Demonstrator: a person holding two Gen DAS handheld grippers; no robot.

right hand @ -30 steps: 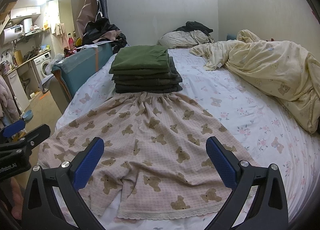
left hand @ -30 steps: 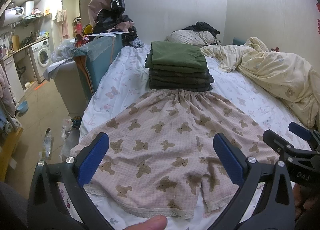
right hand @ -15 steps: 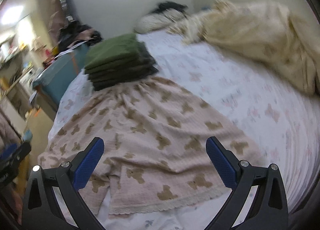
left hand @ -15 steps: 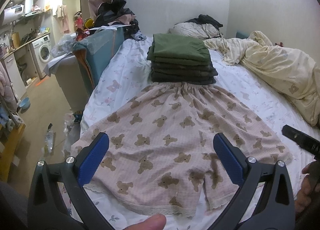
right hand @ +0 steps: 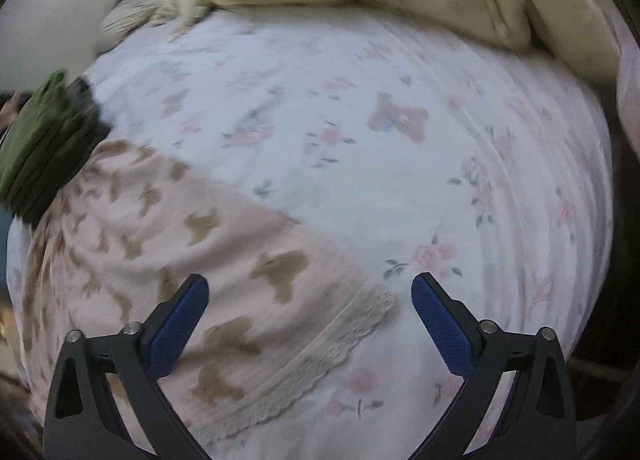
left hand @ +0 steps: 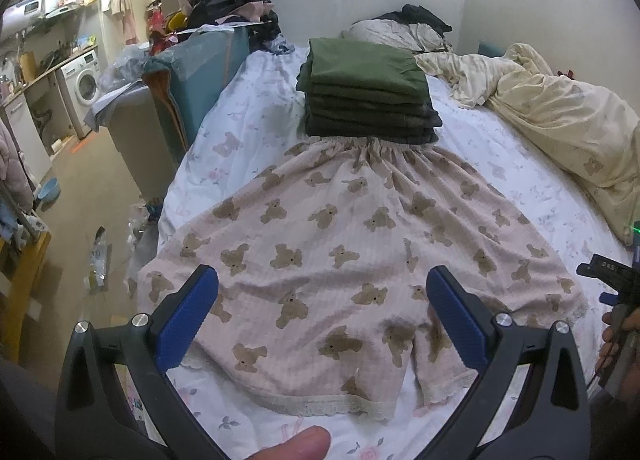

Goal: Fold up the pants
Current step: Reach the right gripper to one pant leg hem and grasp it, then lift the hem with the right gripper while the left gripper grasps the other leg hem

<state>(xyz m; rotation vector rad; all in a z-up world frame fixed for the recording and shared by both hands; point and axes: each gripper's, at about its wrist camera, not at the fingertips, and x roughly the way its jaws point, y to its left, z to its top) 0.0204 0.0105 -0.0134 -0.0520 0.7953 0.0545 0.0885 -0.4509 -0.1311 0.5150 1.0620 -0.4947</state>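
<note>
Pink bear-print shorts [left hand: 352,260] with lace hems lie spread flat on the bed, waistband away from me. My left gripper [left hand: 322,284] hovers open above the near left leg, nothing between its blue pads. My right gripper [right hand: 310,296] points steeply down over the right leg's lace-trimmed corner [right hand: 352,324]; its jaws are closing, wide apart, with the corner between them and untouched. The pink shorts [right hand: 160,260] fill the lower left of that blurred view. In the left wrist view the right gripper's body [left hand: 616,292] shows at the right edge.
A stack of folded dark green clothes [left hand: 368,91] sits just beyond the waistband, also the stack [right hand: 40,143] in the right wrist view. A cream duvet [left hand: 560,111] is bunched at the right. The bed's left edge drops to a cluttered floor [left hand: 96,219].
The right gripper swung right and down, rolling, from over the shorts' middle to their right hem corner. Its jaws narrowed slightly. The left gripper tilted a little and stayed in place.
</note>
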